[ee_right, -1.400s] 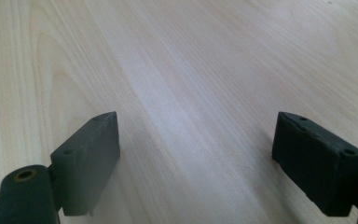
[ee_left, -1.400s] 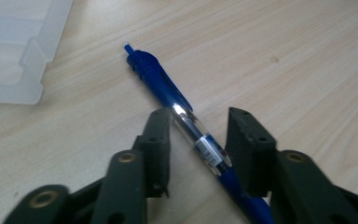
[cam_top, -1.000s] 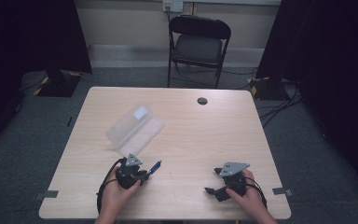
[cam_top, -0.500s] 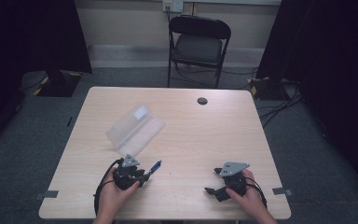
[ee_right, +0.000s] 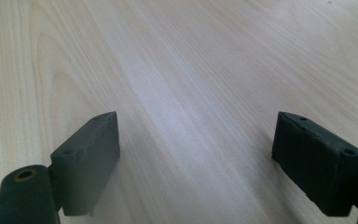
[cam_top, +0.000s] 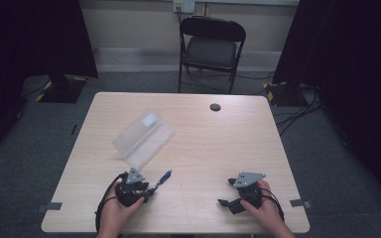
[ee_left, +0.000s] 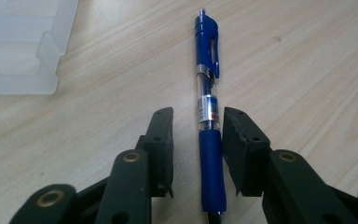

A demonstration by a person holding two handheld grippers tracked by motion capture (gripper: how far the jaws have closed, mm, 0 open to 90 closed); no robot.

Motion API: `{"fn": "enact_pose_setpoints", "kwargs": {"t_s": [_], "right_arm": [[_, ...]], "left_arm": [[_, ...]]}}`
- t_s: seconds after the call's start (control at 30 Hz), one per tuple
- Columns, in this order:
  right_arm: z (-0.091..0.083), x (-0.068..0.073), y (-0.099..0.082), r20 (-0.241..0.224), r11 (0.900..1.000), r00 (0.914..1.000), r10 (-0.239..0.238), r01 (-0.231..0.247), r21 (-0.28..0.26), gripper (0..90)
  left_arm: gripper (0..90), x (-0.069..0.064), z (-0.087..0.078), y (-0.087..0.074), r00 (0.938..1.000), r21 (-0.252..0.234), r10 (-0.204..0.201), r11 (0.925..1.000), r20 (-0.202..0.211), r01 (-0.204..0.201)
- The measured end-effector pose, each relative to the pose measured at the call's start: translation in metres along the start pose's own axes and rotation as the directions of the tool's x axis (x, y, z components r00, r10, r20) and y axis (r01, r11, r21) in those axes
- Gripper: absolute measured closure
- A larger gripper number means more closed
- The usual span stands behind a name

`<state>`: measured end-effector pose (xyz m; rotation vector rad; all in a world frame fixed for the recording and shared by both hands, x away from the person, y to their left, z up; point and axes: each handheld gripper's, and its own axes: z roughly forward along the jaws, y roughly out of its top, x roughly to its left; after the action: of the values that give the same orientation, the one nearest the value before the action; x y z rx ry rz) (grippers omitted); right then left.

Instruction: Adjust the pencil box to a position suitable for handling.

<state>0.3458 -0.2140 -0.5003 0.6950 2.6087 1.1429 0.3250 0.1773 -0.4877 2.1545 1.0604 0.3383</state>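
A blue click pen point(ee_left: 209, 93) lies flat on the wooden table point(cam_top: 218, 144), its tip end toward me and its clip end pointing away. My left gripper point(ee_left: 196, 114) straddles its blue grip section. The jaws have just been opening; the left pad stands clear of the pen and the right pad sits close beside it. In the high view the pen point(cam_top: 162, 178) sticks out to the right of the left gripper point(cam_top: 149, 187) near the front edge. My right gripper point(cam_top: 226, 192) rests at the front right, and its jaws point(ee_right: 196, 140) are spread wide over bare wood.
A clear plastic case point(cam_top: 144, 136) lies open on the table just beyond the left gripper; its corner shows in the left gripper view point(ee_left: 18, 42). A small black disc point(cam_top: 215, 107) sits near the far edge. A black folding chair point(cam_top: 212, 44) stands behind the table.
The left gripper has eased back a little toward the near edge while the pen stays where it lay. The right gripper has not moved.
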Motion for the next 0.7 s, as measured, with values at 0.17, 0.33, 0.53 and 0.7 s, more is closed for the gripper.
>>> {"fn": "enact_pose_setpoints", "kwargs": {"t_s": [0.17, 0.33, 0.53, 0.7], "right_arm": [[0.000, 0.000, 0.000, 0.000, 1.0000, 1.0000, -0.001, 0.001, 0.000, 14.2], [0.000, 0.000, 0.000, 0.000, 1.0000, 1.0000, 0.000, 0.000, 0.000, 14.2], [0.000, 0.000, 0.000, 0.000, 1.0000, 1.0000, 0.000, 0.000, 0.000, 14.2], [0.000, 0.000, 0.000, 0.000, 1.0000, 1.0000, 0.000, 0.000, 0.000, 14.2]], "left_arm": [[70.3, -0.005, -0.002, 0.000, 0.9984, 0.023, 0.053, 0.9984, -0.020, -0.052], [79.5, -0.007, -0.002, 0.001, 0.9989, 0.030, 0.038, 0.9989, -0.026, -0.037], [79.8, -0.002, 0.003, 0.005, 0.9995, 0.018, 0.025, 0.9995, -0.021, -0.024], [79.7, -0.001, 0.012, 0.012, 0.9996, 0.001, 0.028, 0.9996, -0.006, -0.028]]}}
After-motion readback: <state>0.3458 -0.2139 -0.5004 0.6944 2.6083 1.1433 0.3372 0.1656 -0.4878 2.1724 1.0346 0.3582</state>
